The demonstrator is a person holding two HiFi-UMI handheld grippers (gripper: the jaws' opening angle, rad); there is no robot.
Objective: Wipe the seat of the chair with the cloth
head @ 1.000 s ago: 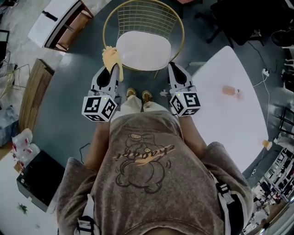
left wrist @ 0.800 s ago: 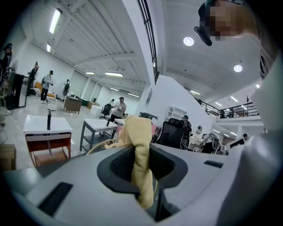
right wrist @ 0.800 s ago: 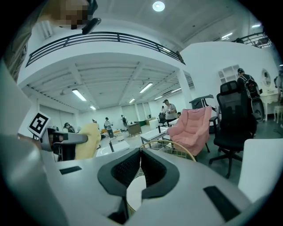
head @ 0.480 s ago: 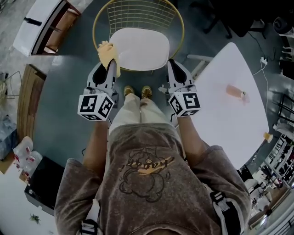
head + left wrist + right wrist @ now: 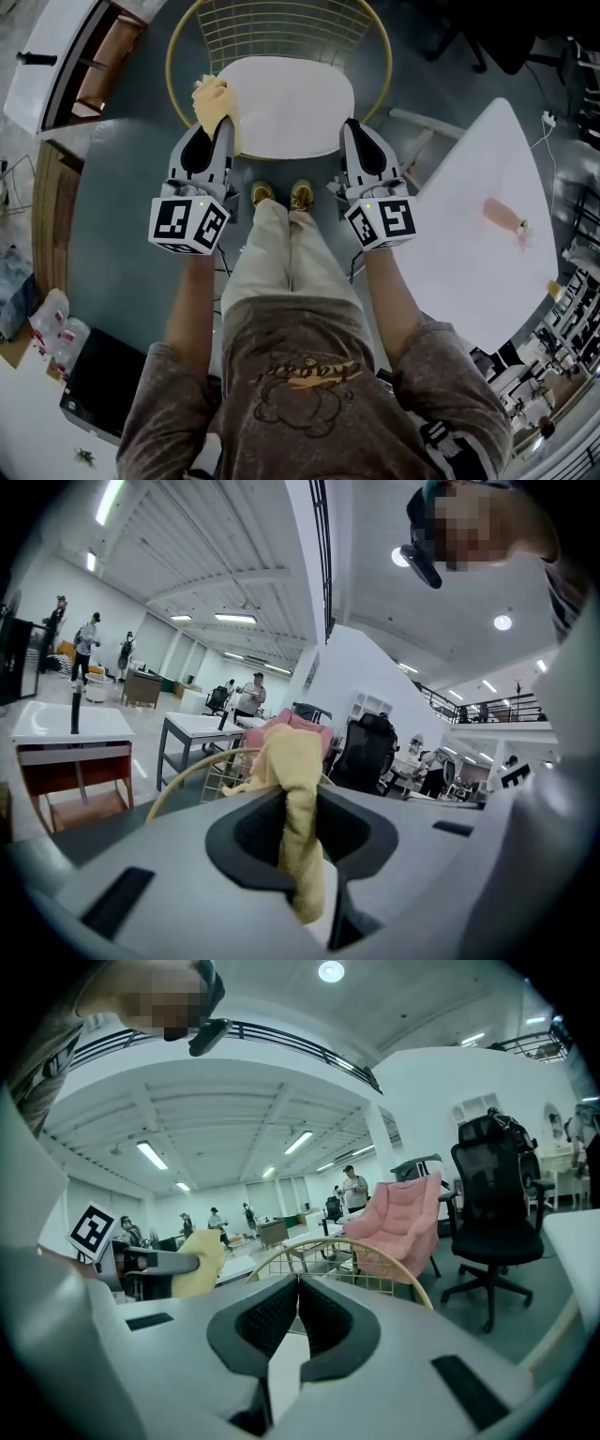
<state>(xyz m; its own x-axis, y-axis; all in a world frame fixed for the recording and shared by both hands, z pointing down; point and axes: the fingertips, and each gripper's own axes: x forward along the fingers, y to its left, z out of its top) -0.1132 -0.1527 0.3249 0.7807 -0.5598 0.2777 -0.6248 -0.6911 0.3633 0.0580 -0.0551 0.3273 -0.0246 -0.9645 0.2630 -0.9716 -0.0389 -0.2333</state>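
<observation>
The chair has a round white seat (image 5: 286,103) and a gold wire back (image 5: 281,33). My left gripper (image 5: 218,127) is shut on a yellow cloth (image 5: 213,100), which bunches over the seat's left edge. In the left gripper view the cloth (image 5: 295,799) hangs pinched between the jaws of that gripper (image 5: 302,834). My right gripper (image 5: 352,128) hovers at the seat's right front edge, apart from the cloth. Seen in its own view, the right gripper (image 5: 298,1288) is shut with nothing in it, and the chair's wire back (image 5: 361,1258) lies beyond.
A white table (image 5: 469,225) stands to the right with a small pink object (image 5: 506,217) on it. A white and wood cabinet (image 5: 66,56) is at upper left. The person's shoes (image 5: 281,195) stand just before the chair. A pink chair (image 5: 398,1222) and a black office chair (image 5: 497,1204) stand behind.
Both grippers have moved forward toward the chair, and the seat now looks closer and larger. The cloth stays pinched in the left gripper at the seat's left edge.
</observation>
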